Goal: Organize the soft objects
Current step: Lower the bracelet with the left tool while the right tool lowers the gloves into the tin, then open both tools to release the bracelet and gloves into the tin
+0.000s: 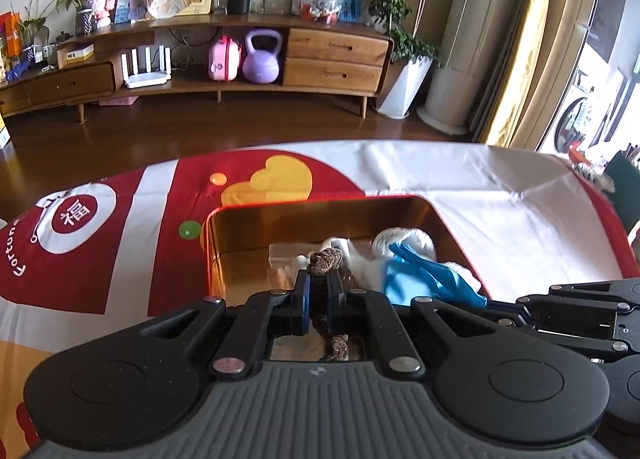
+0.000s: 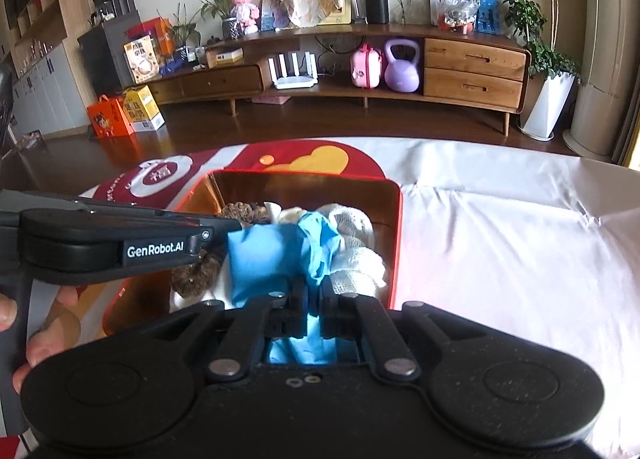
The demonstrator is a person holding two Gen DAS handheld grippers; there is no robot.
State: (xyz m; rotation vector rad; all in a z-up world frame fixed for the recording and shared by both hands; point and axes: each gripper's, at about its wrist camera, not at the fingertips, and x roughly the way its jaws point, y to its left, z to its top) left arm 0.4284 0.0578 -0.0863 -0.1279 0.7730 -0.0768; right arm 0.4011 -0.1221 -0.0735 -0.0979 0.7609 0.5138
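A: Status, big to small. Worktop [image 1: 500, 195] w/ red-and-white printed cloth carries the red tin box [image 1: 320, 211], gold inside, lid off.

B: Contents?

A: Soft items piled at the near-right side of the box: white knit gloves [image 2: 356, 239], a white cloth underneath. The far-left floor of the box is bare.

B: Left claw?

A: Left claw [image 1: 319, 291] closed on the brown scrunchie [image 1: 326, 259]. Loop passes between the jaws, part bunched ahead of the tips, part hanging behind. It sits over the box interior, angled down.

B: Right claw?

A: Right claw [image 2: 315, 299] closed on the blue rubber glove [image 2: 316, 243]. Glove runs through the jaws and bunches up ahead, against the white knit gloves, over the box's near-right part. Just left of it lies a flat blue piece [image 2: 264, 259]; can't tell if same glove or separate item.

B: Step in hand?

A: Judged: placement. Both items are carried into the box, neither released yet.

B: Next move calls for?

A: Prob. lower until each item rests on the pile, then open jaws. Scrunchie to the bare left side, glove on the right. Claws are close together; lift out straight to avoid dragging fabric over the rim.
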